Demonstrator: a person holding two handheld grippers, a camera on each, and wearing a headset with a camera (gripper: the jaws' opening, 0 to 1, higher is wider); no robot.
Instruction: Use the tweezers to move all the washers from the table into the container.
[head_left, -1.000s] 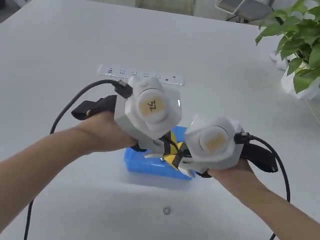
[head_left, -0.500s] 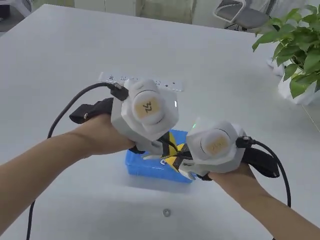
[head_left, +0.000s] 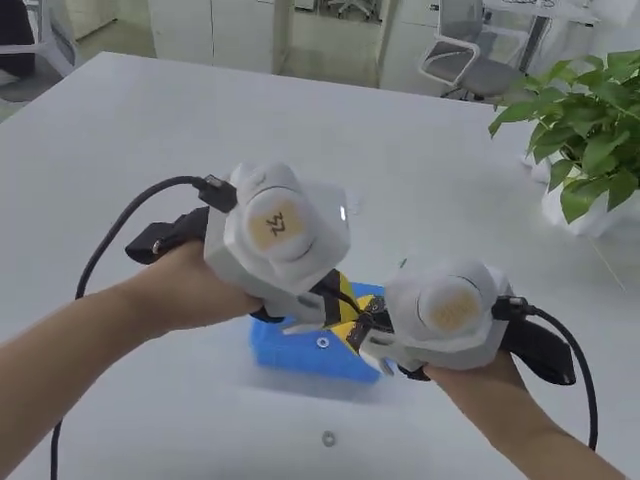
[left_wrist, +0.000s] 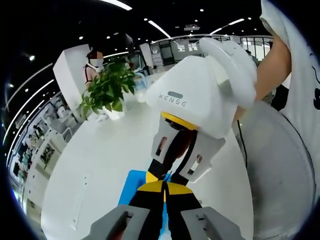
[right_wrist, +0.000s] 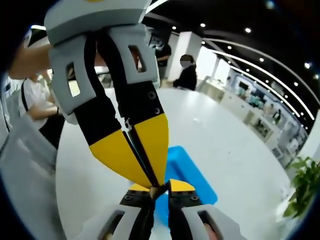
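Observation:
The blue container (head_left: 290, 352) sits on the white table, with both grippers meeting just above it. My left gripper (head_left: 343, 318) is shut on thin dark tweezers (right_wrist: 139, 150), which run between its yellow fingers (right_wrist: 150, 137). My right gripper (head_left: 360, 335) faces it tip to tip, its jaws closed on the tweezers' end (right_wrist: 159, 190). A small washer (head_left: 322, 342) shows against the container's blue, just under the tips. Another washer (head_left: 328, 438) lies on the table in front of the container. The left gripper (left_wrist: 164, 189) and the container (left_wrist: 131, 186) also show in the left gripper view.
A potted plant (head_left: 585, 150) stands at the table's far right. Black cables (head_left: 110, 250) trail from both grippers across the table. Office chairs (head_left: 460, 55) stand beyond the far edge. The container (right_wrist: 195, 175) lies below the jaws.
The head view has tilted up. Both grippers stay joined over the container. A small washer appeared at the tips half a second ago and now sits lower, against the container's blue.

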